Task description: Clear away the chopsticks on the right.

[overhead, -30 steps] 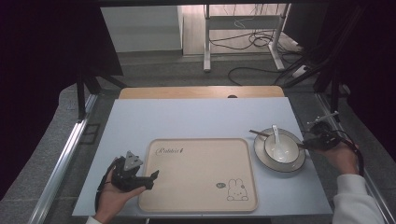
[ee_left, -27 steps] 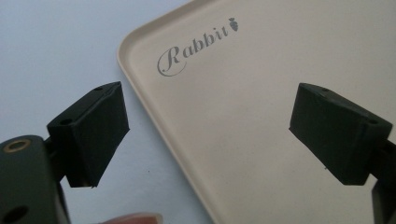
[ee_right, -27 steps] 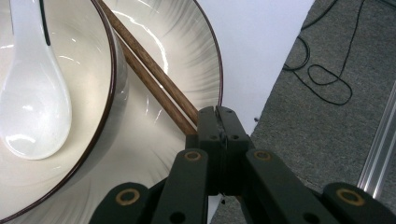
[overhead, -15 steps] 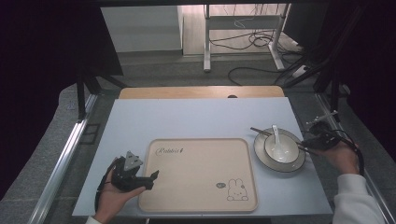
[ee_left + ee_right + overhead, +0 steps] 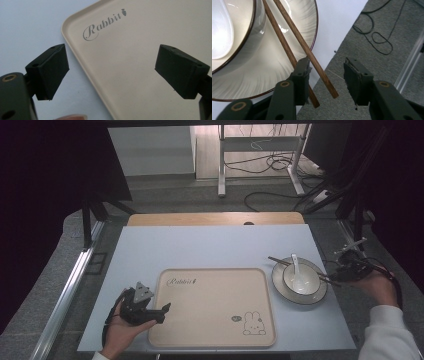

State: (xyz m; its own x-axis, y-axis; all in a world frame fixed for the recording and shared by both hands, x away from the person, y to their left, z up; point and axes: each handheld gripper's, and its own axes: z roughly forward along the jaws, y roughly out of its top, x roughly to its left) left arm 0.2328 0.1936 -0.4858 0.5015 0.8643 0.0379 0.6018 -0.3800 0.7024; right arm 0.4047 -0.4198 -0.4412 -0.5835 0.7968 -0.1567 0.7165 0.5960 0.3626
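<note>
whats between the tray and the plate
Nothing: in the high view a narrow strip of bare table parts the tray from the plate.

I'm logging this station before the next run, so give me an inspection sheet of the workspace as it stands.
Surface: pale blue table top, wooden strip along its far edge.
Job's things: chopsticks across plate; bowl with spoon on the plate; tray bare.
Clutter: nothing seen.
Grippers: left gripper open at the tray's corner; right gripper open, jaws just opened, chopstick ends between them.
Cables: black cables on the floor beyond.
Surroundings: grey floor, metal stand.
</note>
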